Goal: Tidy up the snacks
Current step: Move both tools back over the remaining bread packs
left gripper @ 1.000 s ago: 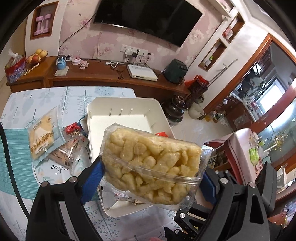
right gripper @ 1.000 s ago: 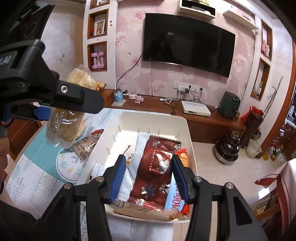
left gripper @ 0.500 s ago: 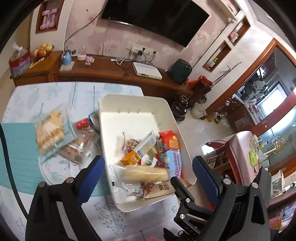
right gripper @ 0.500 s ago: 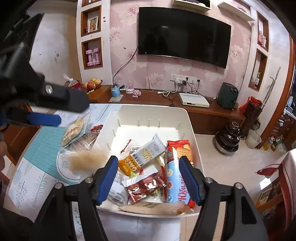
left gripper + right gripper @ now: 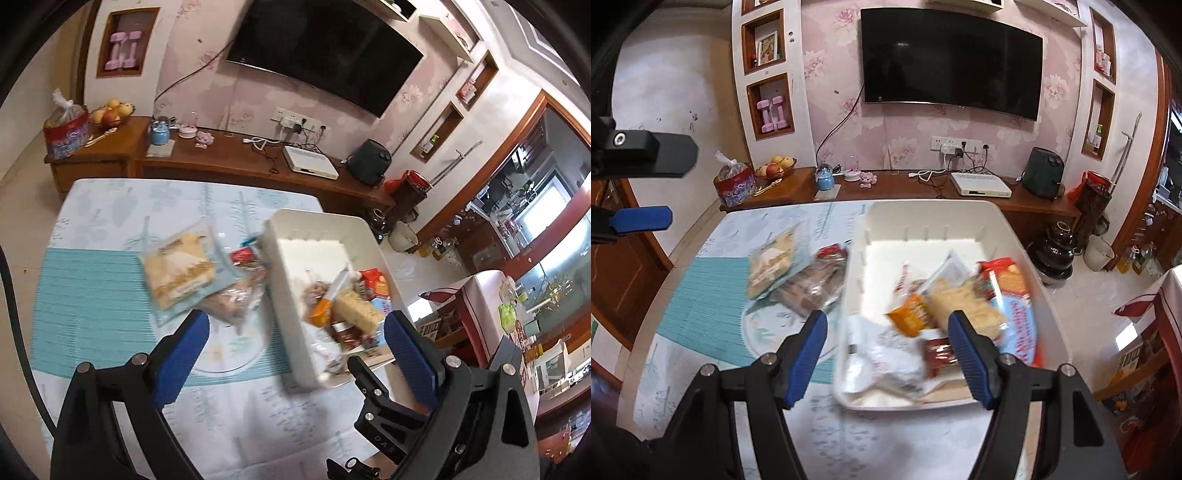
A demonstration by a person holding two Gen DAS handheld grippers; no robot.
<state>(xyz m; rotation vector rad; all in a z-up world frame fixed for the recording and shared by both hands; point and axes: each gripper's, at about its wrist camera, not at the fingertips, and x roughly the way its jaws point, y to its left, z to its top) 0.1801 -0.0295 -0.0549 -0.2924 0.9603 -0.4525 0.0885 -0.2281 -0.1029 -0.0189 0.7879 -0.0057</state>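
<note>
My left claw (image 5: 295,354) stands wide open, holding nothing, over the bench (image 5: 110,206). Loose snack packets (image 5: 177,273) lie left of the white bin (image 5: 1008,221). In the bin sits a clear pack of pale puffed snacks (image 5: 964,302) among blurred wrappers; I cannot read their labels. My right claw (image 5: 888,354) is parted and empty.

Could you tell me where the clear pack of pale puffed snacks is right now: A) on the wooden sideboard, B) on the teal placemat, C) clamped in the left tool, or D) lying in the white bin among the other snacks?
D: the puffed snack pack lies inside the white bin on other packets, and the left tool is open and empty.
</note>
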